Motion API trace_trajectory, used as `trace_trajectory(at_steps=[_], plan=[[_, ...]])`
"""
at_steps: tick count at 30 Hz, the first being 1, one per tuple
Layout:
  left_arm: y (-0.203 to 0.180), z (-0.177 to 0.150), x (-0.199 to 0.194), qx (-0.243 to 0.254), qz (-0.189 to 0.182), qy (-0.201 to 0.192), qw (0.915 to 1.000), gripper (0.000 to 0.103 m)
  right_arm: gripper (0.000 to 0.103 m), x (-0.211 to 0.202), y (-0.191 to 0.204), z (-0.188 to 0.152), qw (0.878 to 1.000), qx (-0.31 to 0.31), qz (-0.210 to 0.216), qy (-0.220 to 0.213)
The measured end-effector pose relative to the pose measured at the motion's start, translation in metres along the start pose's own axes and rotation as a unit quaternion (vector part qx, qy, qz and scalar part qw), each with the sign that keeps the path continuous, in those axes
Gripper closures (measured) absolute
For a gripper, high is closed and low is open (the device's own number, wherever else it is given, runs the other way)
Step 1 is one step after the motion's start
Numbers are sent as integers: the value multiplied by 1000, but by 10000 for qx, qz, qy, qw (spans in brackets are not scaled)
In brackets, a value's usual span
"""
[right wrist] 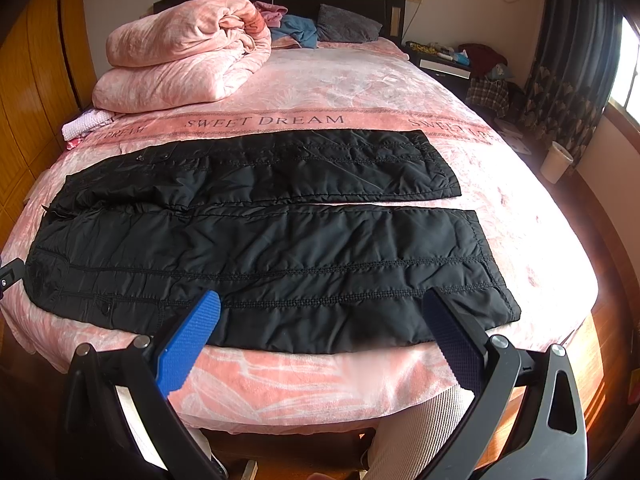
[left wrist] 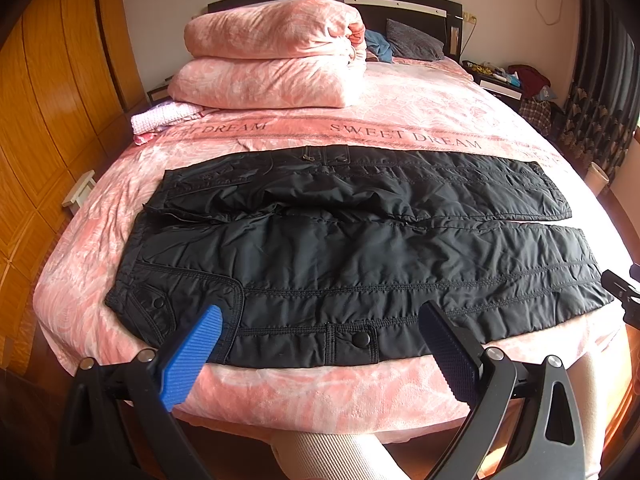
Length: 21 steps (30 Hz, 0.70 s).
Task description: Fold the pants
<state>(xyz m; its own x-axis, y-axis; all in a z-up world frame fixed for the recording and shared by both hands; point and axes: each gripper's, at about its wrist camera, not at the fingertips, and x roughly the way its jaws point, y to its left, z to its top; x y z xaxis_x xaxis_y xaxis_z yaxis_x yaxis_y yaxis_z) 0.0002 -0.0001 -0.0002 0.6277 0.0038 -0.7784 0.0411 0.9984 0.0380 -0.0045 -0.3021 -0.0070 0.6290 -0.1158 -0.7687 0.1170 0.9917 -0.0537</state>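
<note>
Pants (left wrist: 340,256): black quilted synthetic cloth, slight sheen, stitched seams. Bed (left wrist: 320,392) cover: plush pink velvety fabric. Wardrobe (left wrist: 44,128): glossy varnished wood.

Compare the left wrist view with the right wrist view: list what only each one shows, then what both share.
Only the left wrist view shows the pants' waist-end corner pocket up close, and the right gripper's tip at its right edge.

Only the right wrist view shows the white bin on the floor by the window, and the near leg's cuff up close.

Both show the black pants spread flat on the pink bed, legs side by side, the folded pink quilt near the headboard, and each view's own gripper, left gripper and right gripper, open and empty.
</note>
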Motion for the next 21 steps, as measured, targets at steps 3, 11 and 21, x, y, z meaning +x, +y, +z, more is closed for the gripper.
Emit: trace_trajectory(at_steps=[3, 11, 21], plan=[[0, 0, 0, 3, 1, 0, 10000, 4, 2, 1, 0, 0, 10000, 1, 5, 0], [0, 0, 0, 6, 0, 0, 10000, 4, 2, 5, 0, -4, 10000, 26, 12, 7], [0, 0, 0, 13, 1, 5, 10000, 4, 2, 5, -2, -2, 10000, 58, 8, 12]])
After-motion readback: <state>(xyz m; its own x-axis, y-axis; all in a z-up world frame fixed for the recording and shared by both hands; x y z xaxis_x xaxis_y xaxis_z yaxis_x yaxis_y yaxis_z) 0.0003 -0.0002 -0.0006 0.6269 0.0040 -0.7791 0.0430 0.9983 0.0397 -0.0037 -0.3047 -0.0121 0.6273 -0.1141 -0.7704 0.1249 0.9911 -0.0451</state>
